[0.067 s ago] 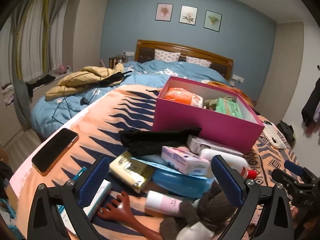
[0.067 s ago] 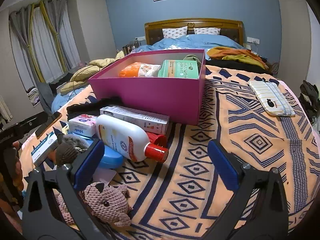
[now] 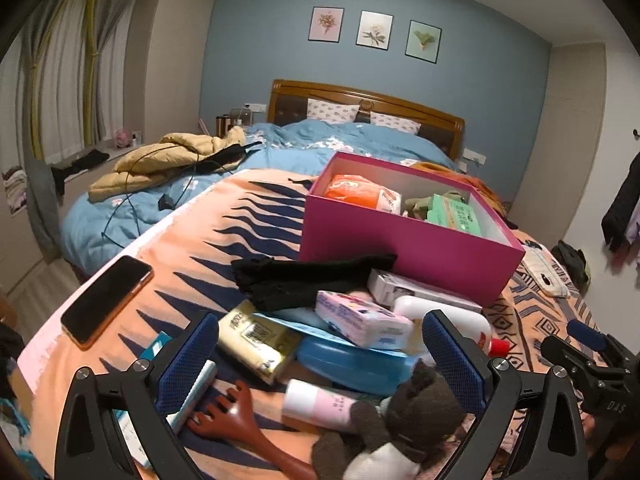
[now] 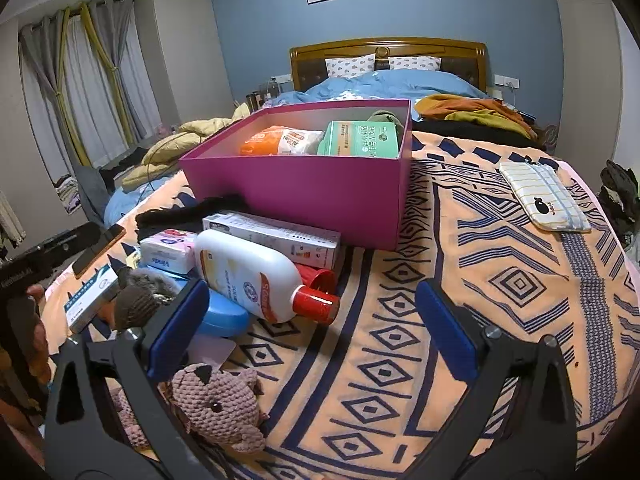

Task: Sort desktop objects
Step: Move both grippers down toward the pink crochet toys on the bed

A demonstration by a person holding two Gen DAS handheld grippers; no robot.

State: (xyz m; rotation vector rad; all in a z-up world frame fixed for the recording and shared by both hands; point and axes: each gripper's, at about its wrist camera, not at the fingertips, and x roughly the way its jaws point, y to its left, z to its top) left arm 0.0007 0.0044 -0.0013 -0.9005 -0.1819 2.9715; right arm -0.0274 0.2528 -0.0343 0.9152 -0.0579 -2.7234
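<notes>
I see nothing shifted since a moment ago: both my left claw and right claw hang spread and empty over the pile beside the pink box, which holds some items.

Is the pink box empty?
No, the pink box already has an orange packet and a green carton lying inside it.

Left gripper with jaws spread wide, hovering over a messy pile: tissue pack, blue case, brown back scratcher, knitted toy. Pink box just behind, phone off left.
</notes>
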